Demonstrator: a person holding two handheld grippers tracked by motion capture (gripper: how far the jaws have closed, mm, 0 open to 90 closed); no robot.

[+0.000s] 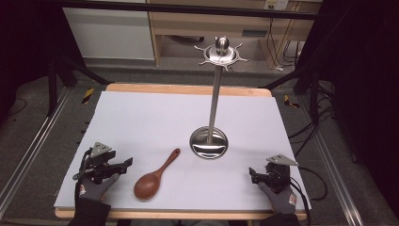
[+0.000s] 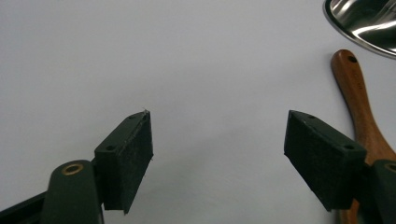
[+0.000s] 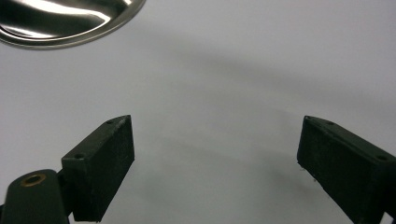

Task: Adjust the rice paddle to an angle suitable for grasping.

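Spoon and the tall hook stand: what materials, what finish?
Reddish-brown spoon: looks like wood, smoothly varnished, with a soft sheen and faint grain on the handle in the left gripper view. Tall silver hook stand: looks like polished metal, likely steel; its round base mirrors the lights.

Wooden spoon (image 1: 153, 176), steel stand (image 1: 212, 117), table (image 1: 141, 117).

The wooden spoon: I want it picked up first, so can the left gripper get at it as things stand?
Probably yes. The wooden spoon lies flat on the white table, just beside the left gripper, whose jaws stand open and hold nothing. Bare table lies between them; the metal stand is farther off, past the handle's tip.
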